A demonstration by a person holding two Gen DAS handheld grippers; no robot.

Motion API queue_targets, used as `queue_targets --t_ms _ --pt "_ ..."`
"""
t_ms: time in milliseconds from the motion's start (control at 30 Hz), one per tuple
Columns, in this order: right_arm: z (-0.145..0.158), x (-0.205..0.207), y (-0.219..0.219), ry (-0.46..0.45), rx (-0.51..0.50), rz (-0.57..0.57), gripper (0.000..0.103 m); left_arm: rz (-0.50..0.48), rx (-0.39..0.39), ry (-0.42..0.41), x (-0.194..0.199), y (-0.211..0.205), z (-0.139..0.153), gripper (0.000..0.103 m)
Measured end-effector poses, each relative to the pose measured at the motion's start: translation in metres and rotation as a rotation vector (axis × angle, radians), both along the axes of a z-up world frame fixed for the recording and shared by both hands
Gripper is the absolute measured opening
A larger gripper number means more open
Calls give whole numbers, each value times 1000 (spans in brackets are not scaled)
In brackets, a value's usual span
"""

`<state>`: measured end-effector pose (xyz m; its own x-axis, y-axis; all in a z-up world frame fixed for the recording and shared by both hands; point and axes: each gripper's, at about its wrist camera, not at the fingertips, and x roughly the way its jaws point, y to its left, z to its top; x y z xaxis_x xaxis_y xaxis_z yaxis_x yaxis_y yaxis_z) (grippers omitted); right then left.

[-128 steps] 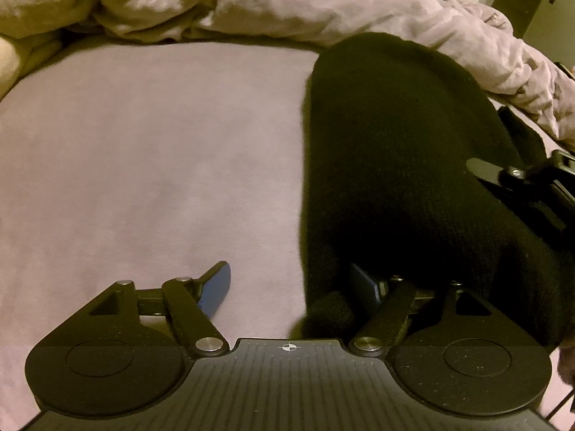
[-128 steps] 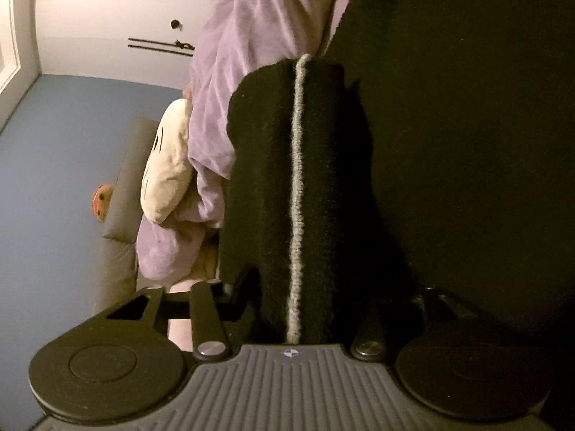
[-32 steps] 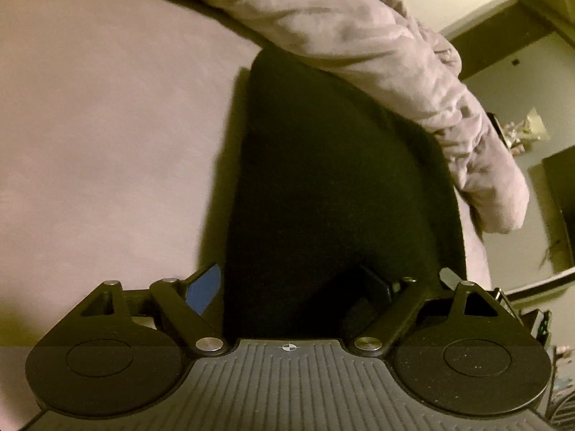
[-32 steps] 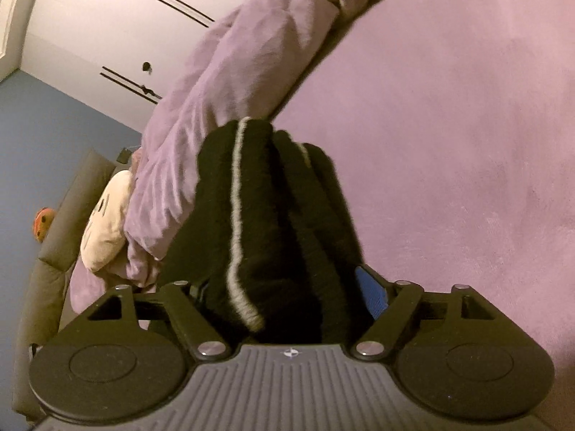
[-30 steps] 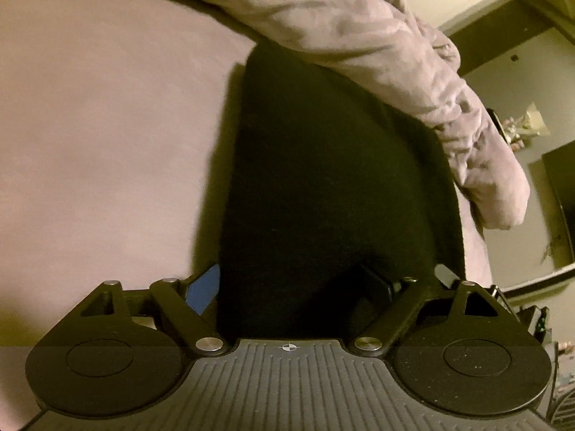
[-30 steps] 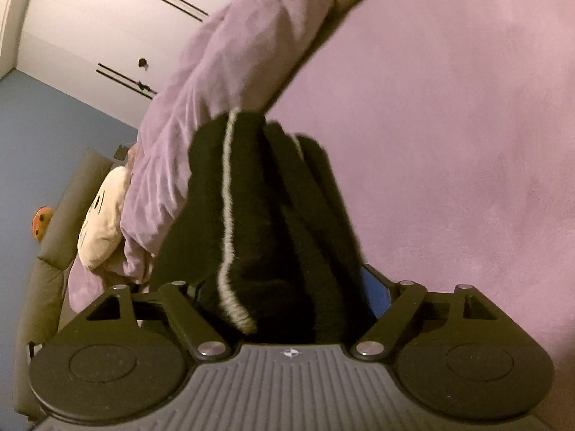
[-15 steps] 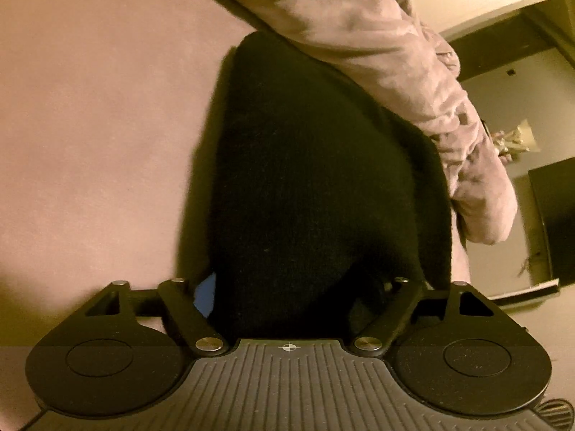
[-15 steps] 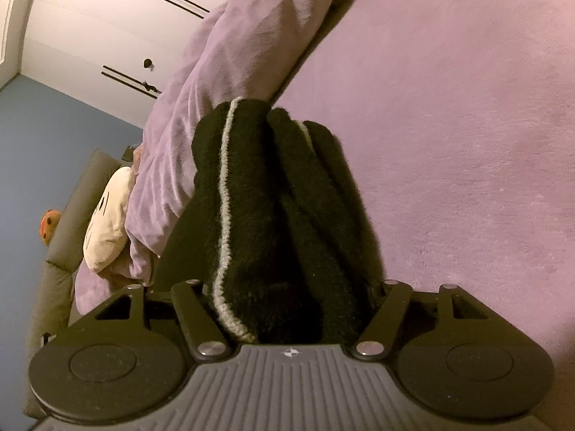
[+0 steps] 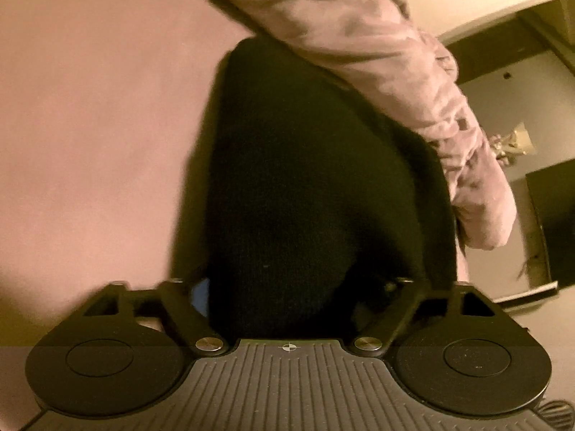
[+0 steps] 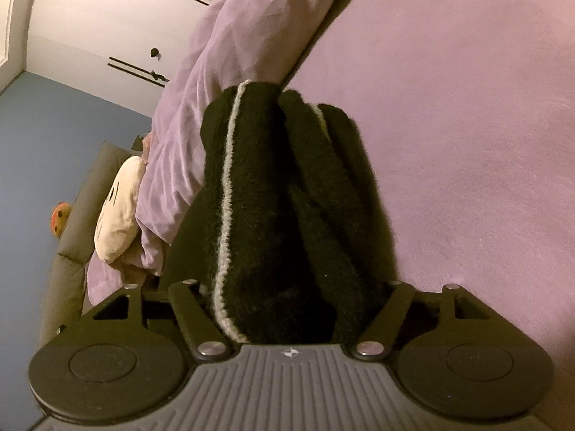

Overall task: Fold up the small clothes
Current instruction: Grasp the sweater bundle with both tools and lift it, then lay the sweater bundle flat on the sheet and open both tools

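My left gripper (image 9: 287, 298) clamps the black knit garment (image 9: 309, 179); my right gripper's (image 10: 291, 305) jaws are opening around its bunched folds on the bed (image 10: 467, 125)

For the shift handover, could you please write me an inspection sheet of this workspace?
Surface: purple bed sheet, bare beside the garment.
Job's things: black knit garment with a pale trim stripe, folded in layers.
Clutter: crumpled purple duvet; cream plush toy.
Grippers: left tongs closed around the garment's edge; right tongs opening, folds bunched between them.
Cables: nothing seen.
Surroundings: white wardrobe doors, blue wall.
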<state>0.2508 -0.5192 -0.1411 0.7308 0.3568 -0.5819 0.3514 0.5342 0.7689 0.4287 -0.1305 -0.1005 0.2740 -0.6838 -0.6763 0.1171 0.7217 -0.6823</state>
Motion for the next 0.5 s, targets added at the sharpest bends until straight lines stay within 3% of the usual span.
queue_targets --t_ms 67,167,367,500 --pt "5 -3 4 -17 -30 16 55 -19 35 -49 -4 -3 9 67" --pt "13 -7 12 -39 -37 18 51 -27 52 -84 -7 -2 20 58" --pt "39 2 46 -69 -53 97 50 -18 117 -158 -15 12 46 54" --pt "39 8 81 -61 -38 170 50 -14 186 -231 -30 47 69 54"
